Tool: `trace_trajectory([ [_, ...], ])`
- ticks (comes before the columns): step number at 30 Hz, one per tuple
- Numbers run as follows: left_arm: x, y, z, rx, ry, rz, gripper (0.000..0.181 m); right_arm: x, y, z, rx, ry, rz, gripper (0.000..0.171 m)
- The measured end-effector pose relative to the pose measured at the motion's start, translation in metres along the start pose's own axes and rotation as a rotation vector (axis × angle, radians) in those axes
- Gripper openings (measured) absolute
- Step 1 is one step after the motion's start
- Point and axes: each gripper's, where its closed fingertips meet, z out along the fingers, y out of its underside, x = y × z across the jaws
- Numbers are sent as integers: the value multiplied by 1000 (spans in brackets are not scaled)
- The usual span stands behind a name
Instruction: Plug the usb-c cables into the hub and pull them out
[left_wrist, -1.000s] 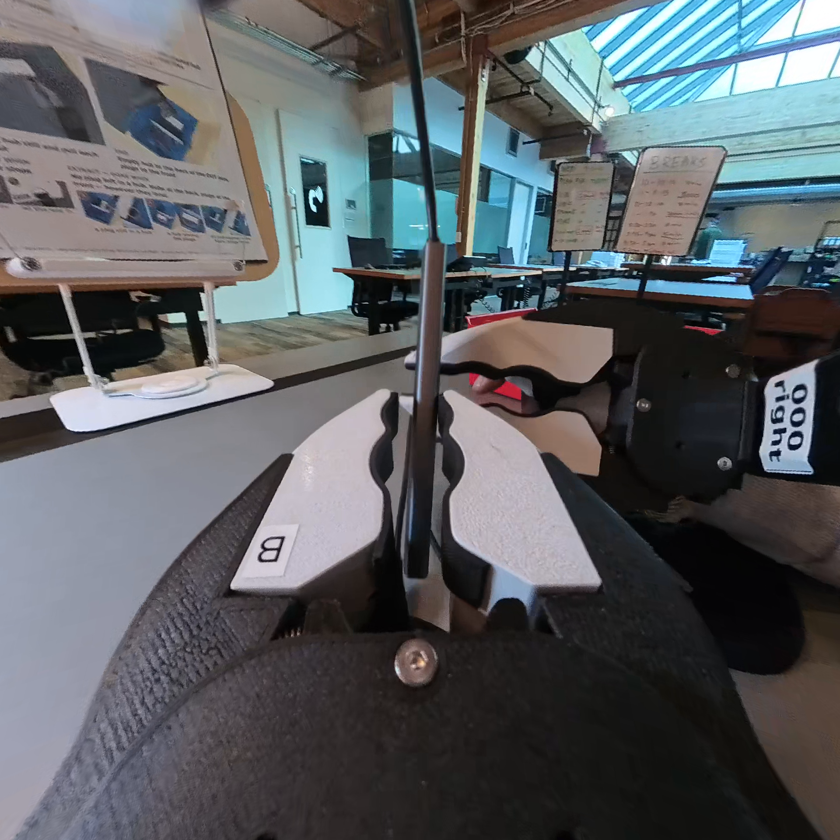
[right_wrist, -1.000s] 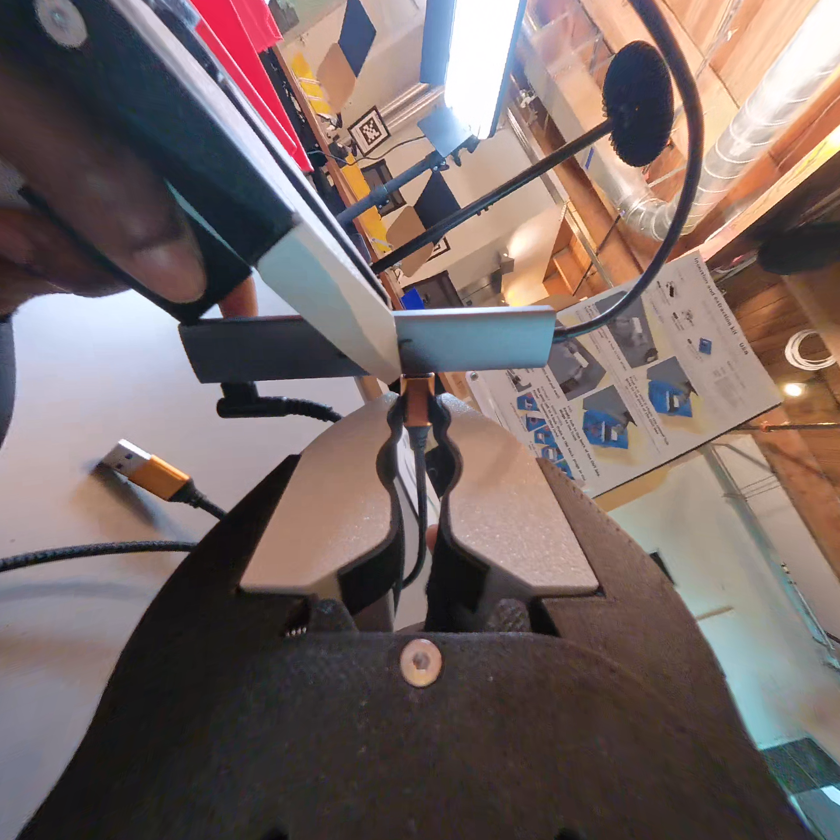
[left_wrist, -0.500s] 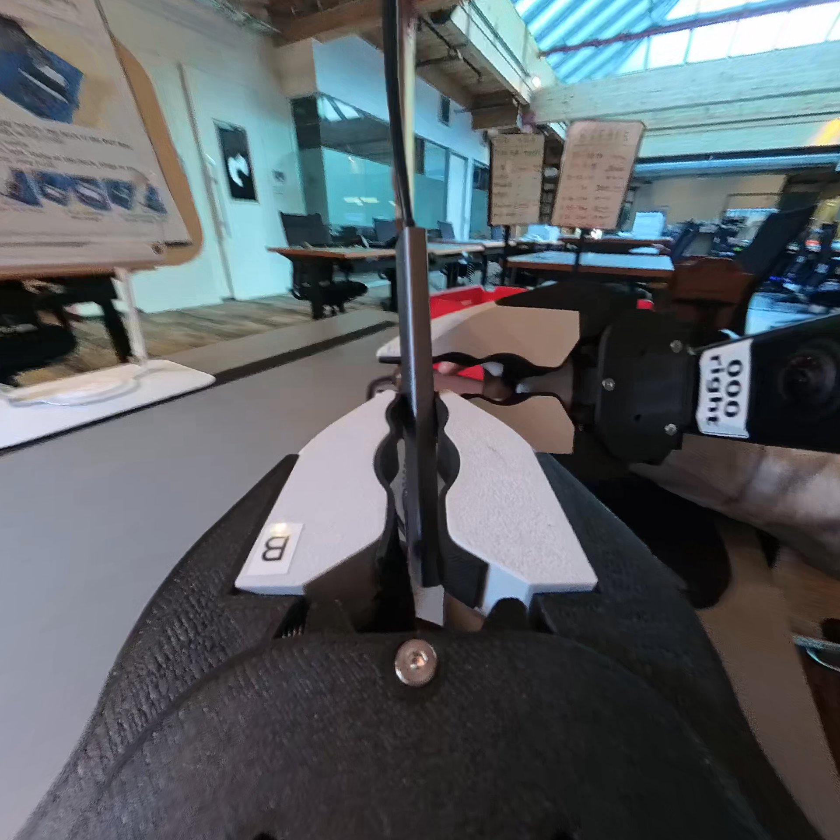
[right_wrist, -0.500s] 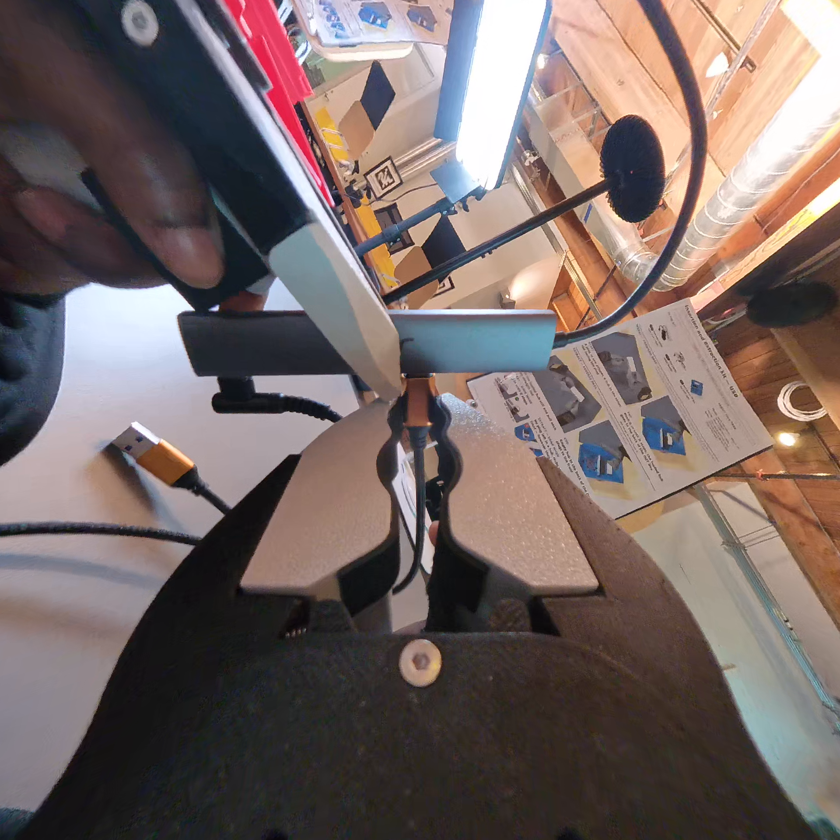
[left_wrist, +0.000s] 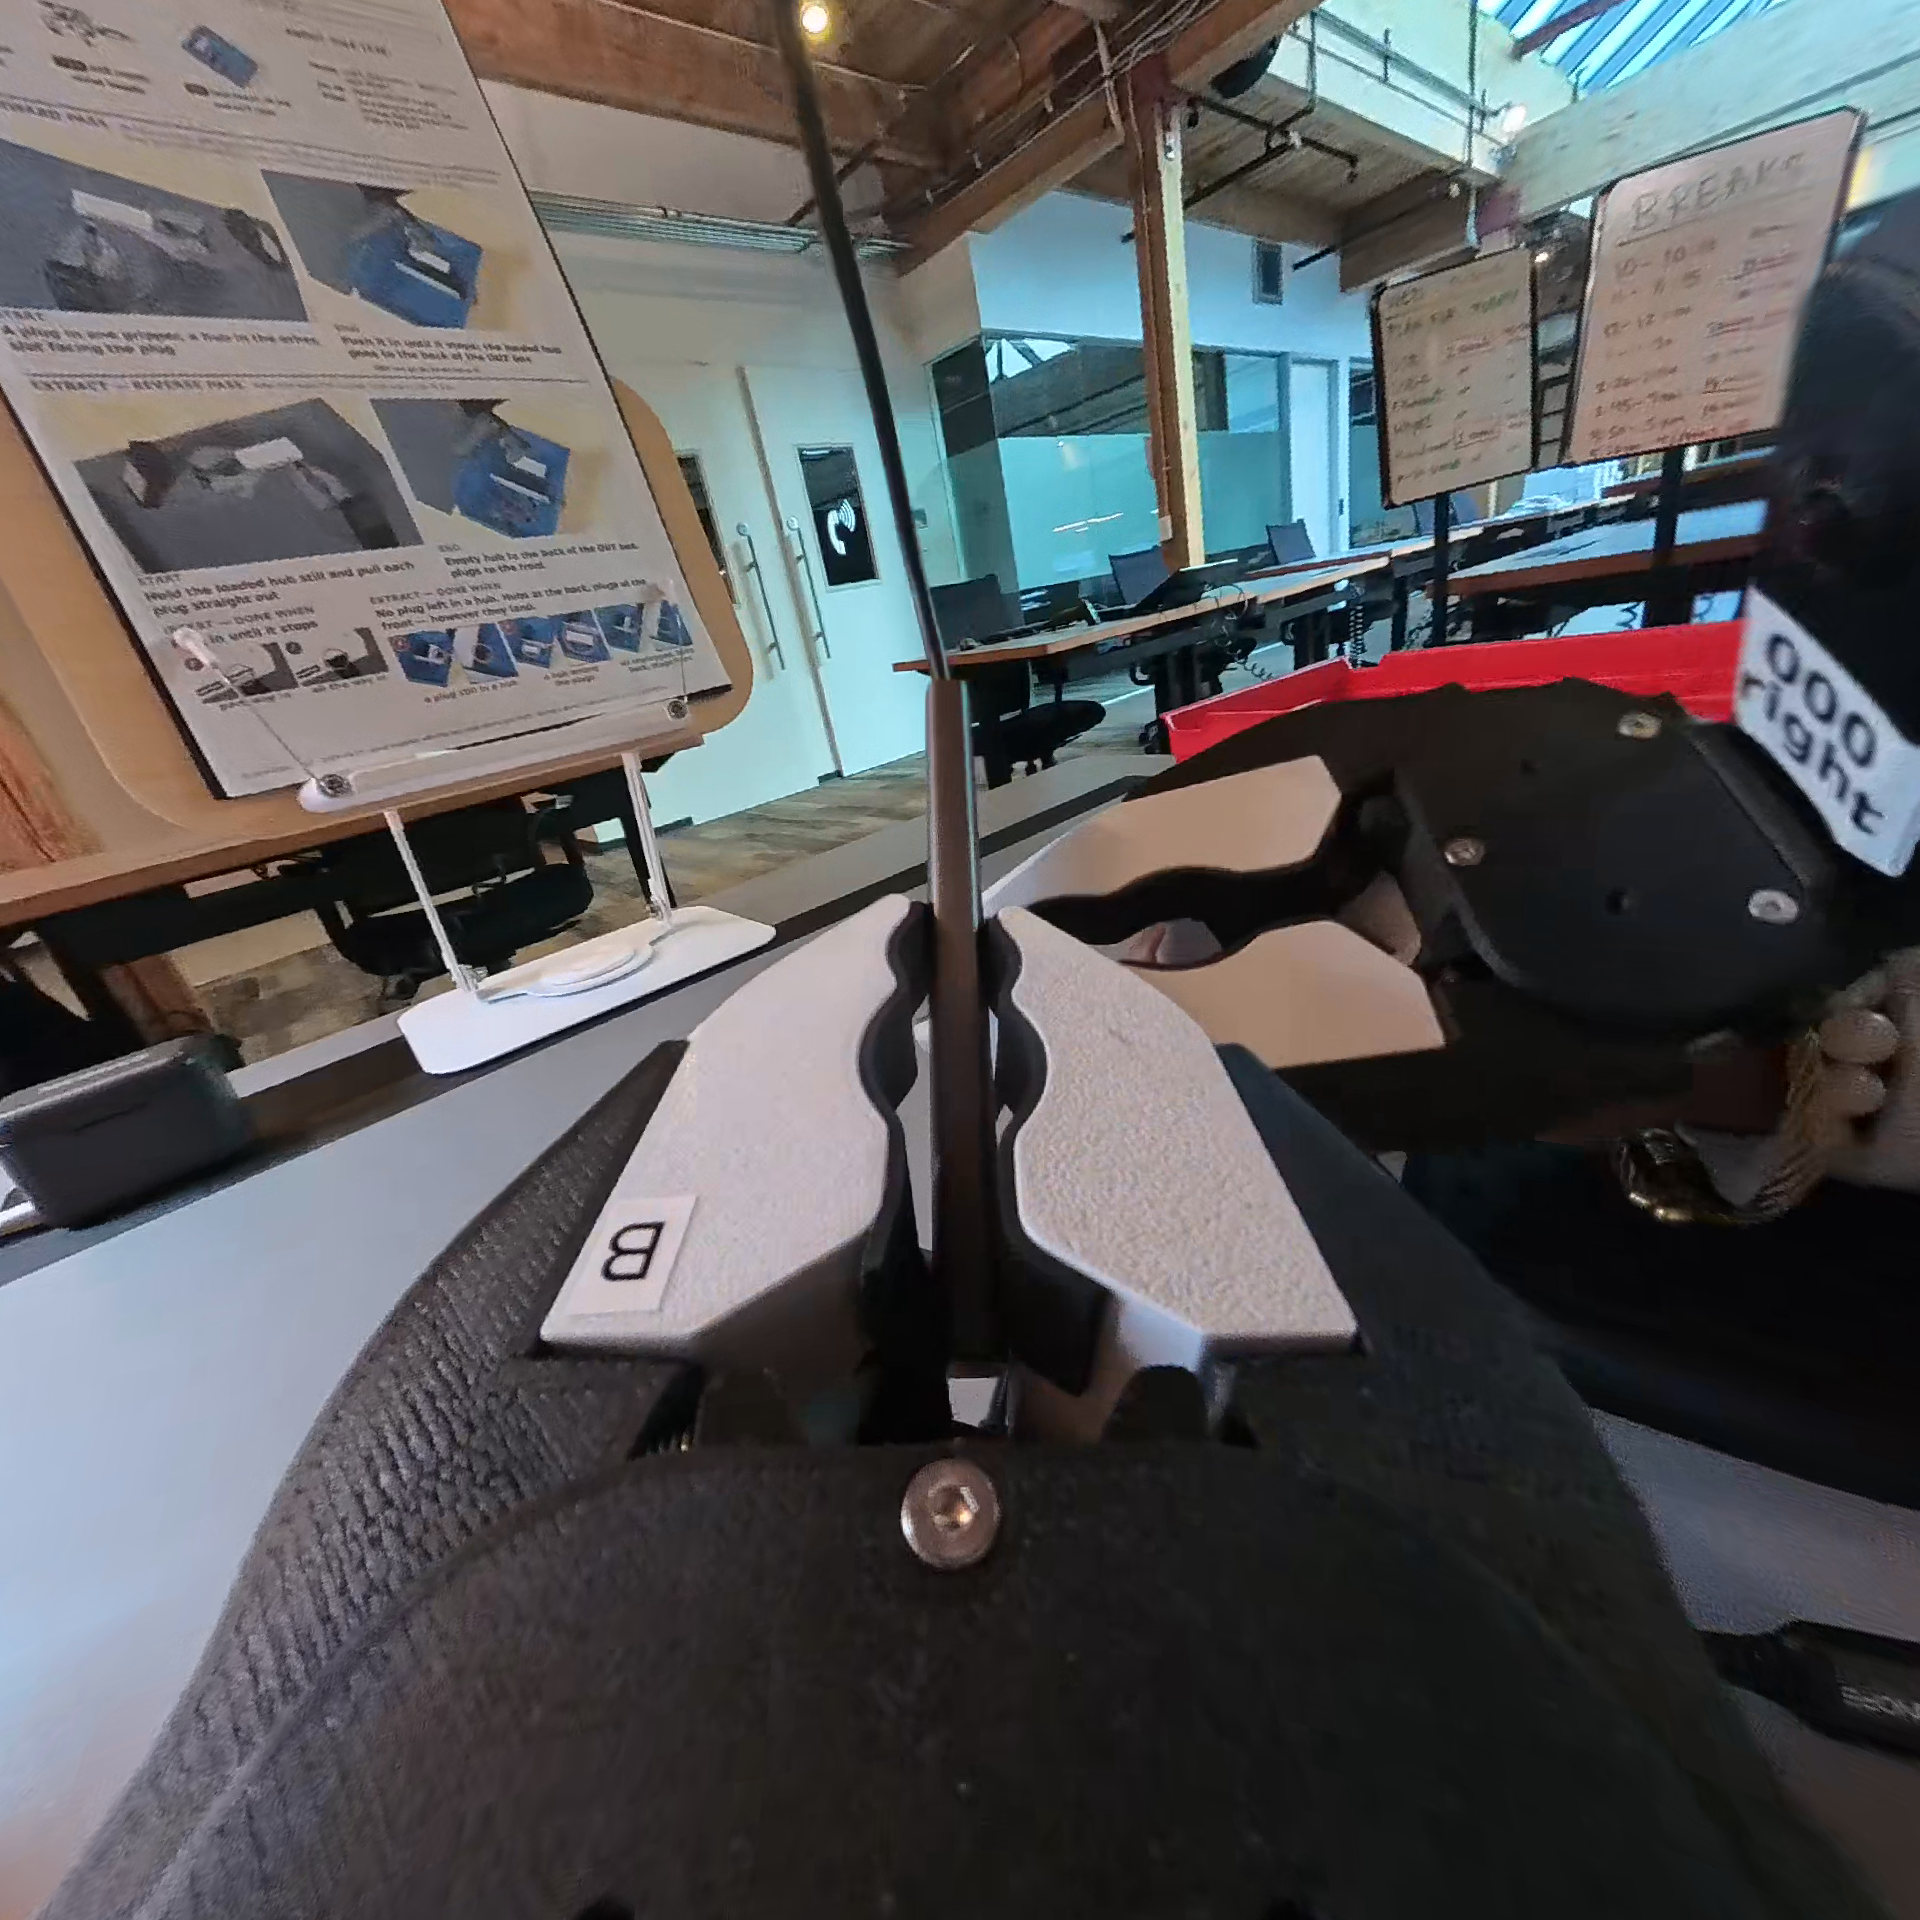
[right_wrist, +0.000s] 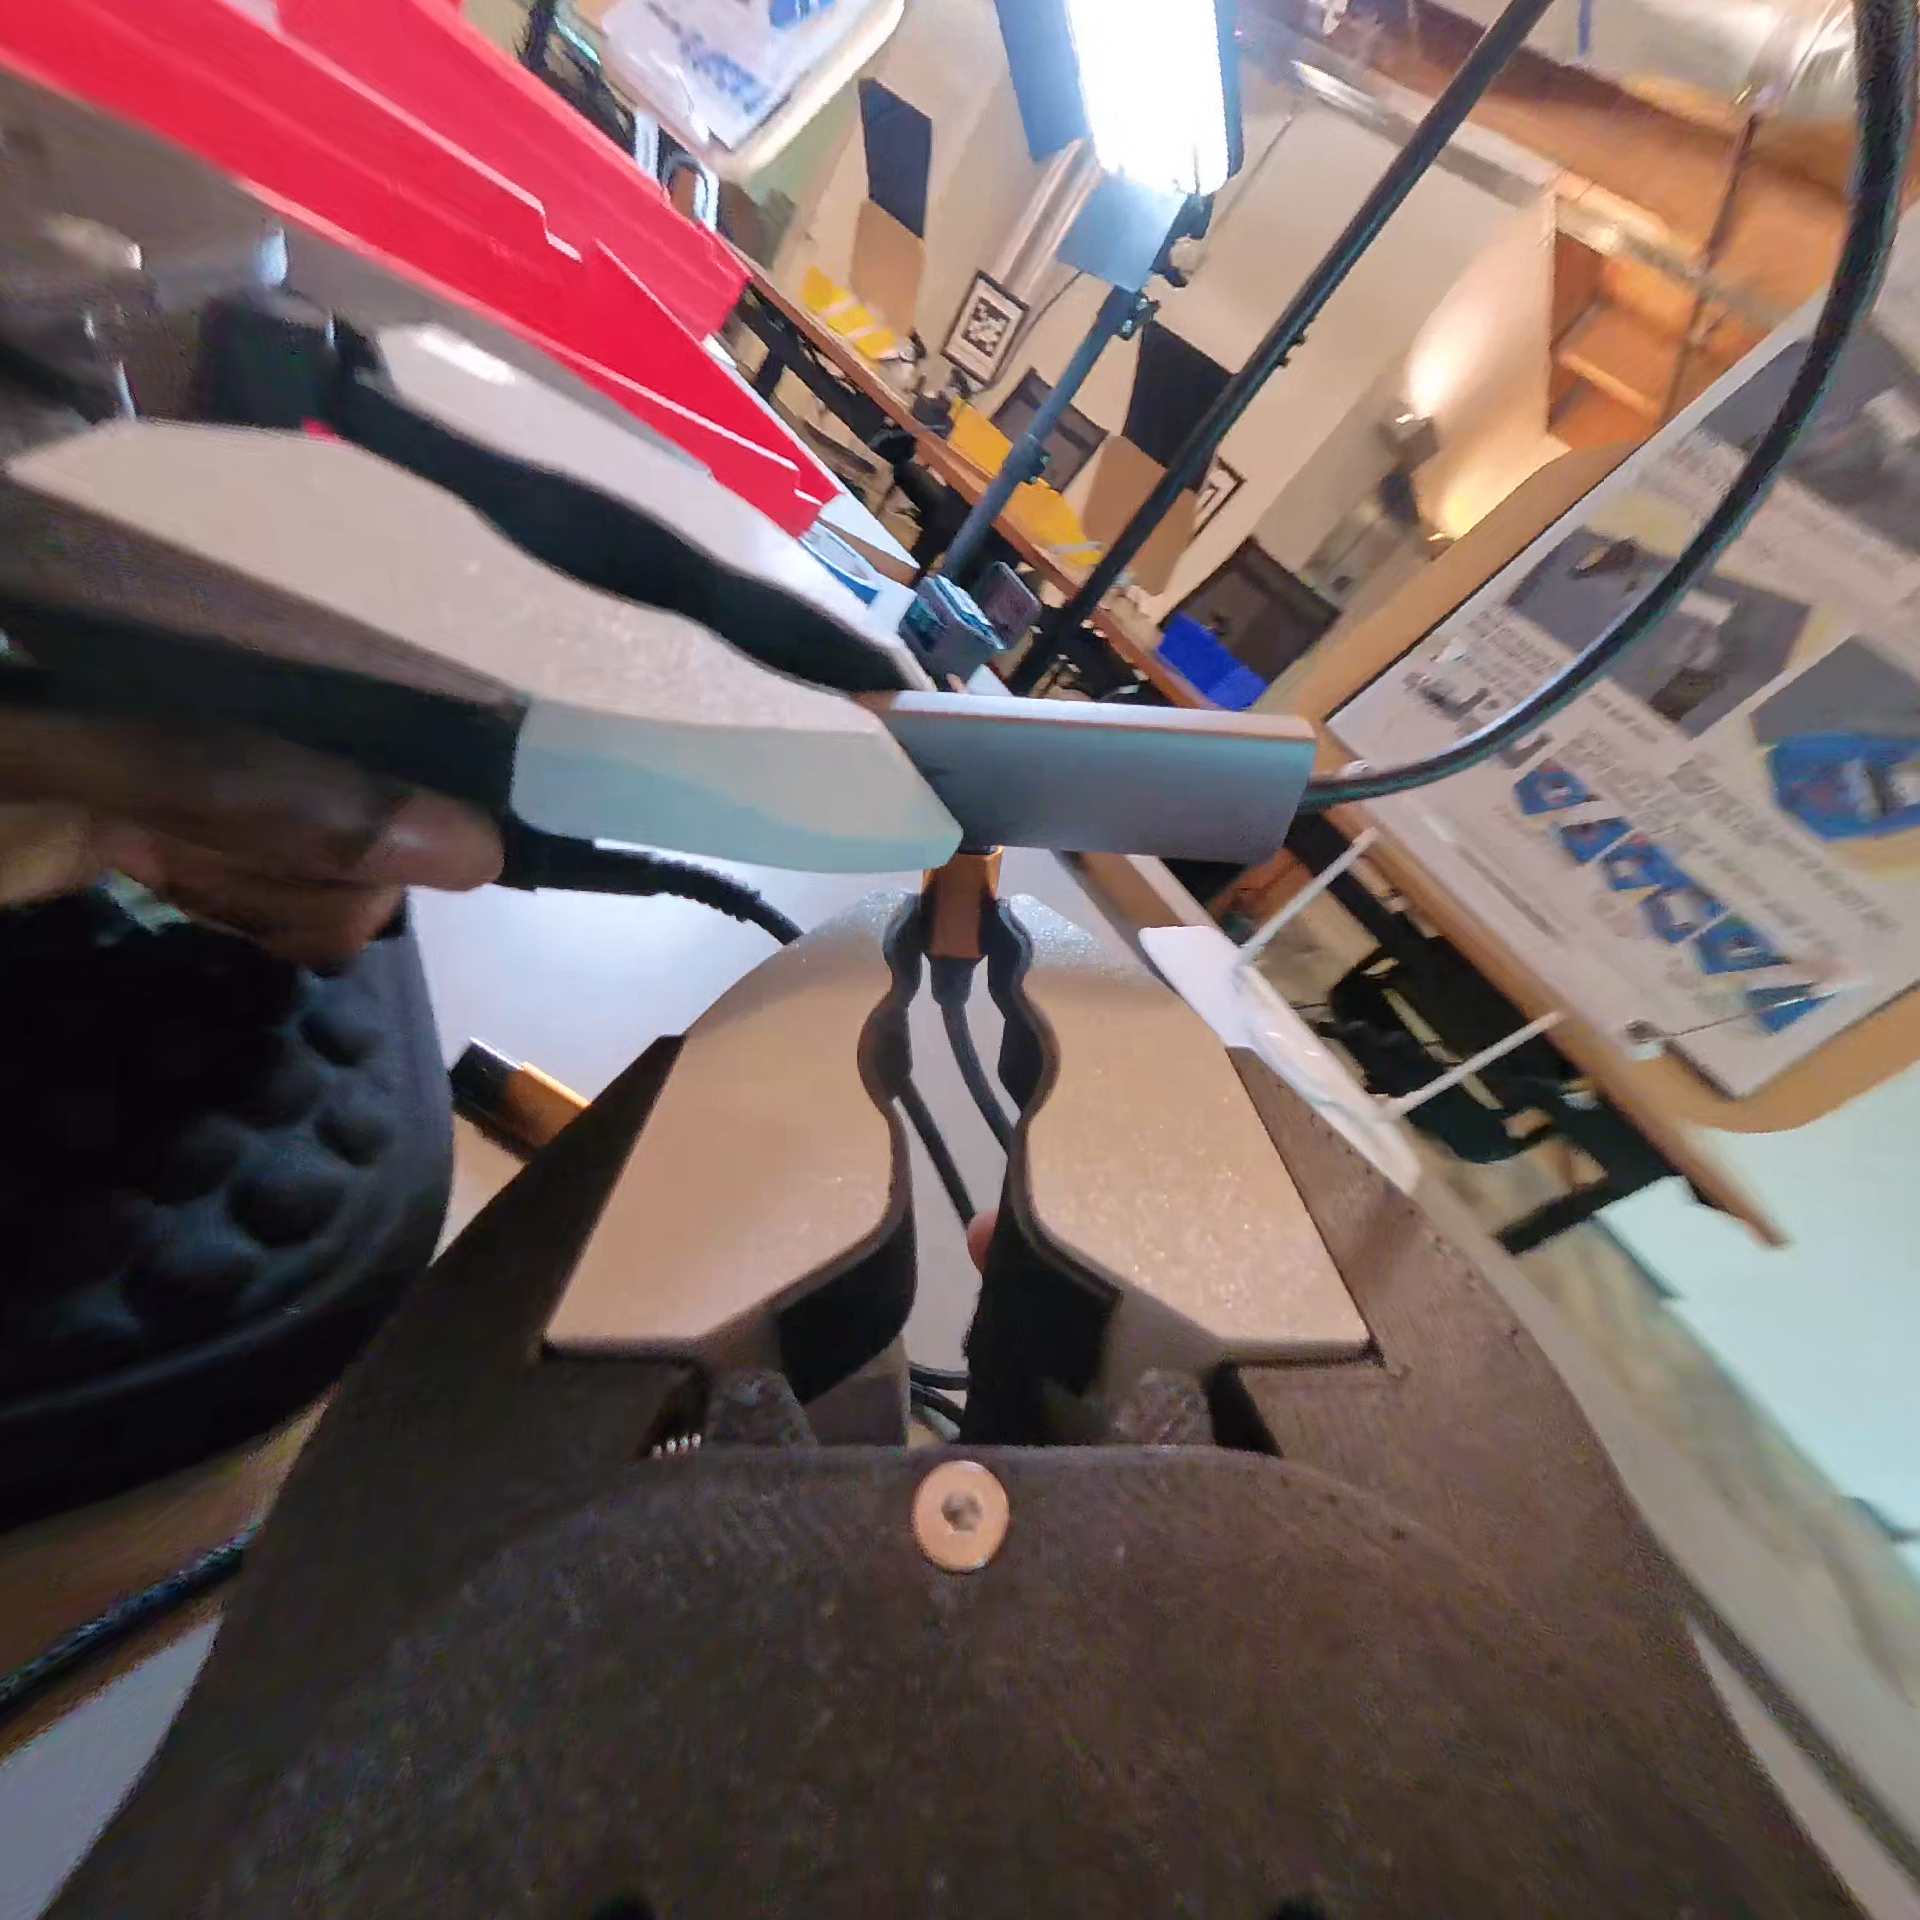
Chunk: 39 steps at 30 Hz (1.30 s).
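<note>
A: How many grippers do you have in play, and what is each doing?

B: Two. Your left gripper (left_wrist: 956, 925) is pinched on the one grey hub (right_wrist: 1101, 784), held edge-on and raised off the table (left_wrist: 208, 1403). Your right gripper (right_wrist: 961, 914) is clamped on an orange usb-c plug (right_wrist: 961, 909) touching the hub's underside; whether it is fully seated, you cannot tell.

A: And the cables?

B: Three that you can count: the hub's own black lead (right_wrist: 1766, 520) looping upward, the orange-plug cable between your right fingers, and a black braided cable (right_wrist: 675, 883) meeting the hub farther left. One loose orange plug (right_wrist: 514, 1086) lies on the table.

A: Any writing?

B: One sticker on your left finger (left_wrist: 634, 1252), one label on the right gripper's body (left_wrist: 1829, 738), one instruction sheet (left_wrist: 312, 395) on a stand, two handwritten whiteboards (left_wrist: 1621, 332).
</note>
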Motion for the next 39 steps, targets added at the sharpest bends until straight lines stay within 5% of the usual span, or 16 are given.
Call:
trace_trajectory([
  [5,-2,4,0,-20,-15,3,9,-4,10,4,-61,-15,-41,13],
  [6,-3,-4,-2,35,-20,-23,4,-11,19,6,-109,-65,-19,13],
  [7,-19,-38,-16,254,-83,-127,0,-26,59,8,-320,-150,-17,14],
  [8,-41,-53,-32,355,-144,-226,0,-22,95,8,-479,-126,-194,13],
  [9,-49,-36,-34,240,-208,-119,0,-5,78,10,-384,-36,-278,12],
  [12,-39,-23,-27,175,-167,-97,1,20,37,10,-164,-19,109,11],
  [14,-33,-10,-17,111,-98,-187,2,38,30,3,-98,99,22,12],
  [18,-11,6,-4,-34,78,-251,35,52,5,-13,47,223,-158,12],
  [23,37,-9,-15,-85,491,-547,42,33,-29,-31,237,172,-276,11],
  [35,46,12,-16,-191,460,-435,40,5,-27,-29,165,120,-541,11],
  [39,51,10,-19,-191,536,-510,25,9,-29,-33,182,145,-588,12],
])
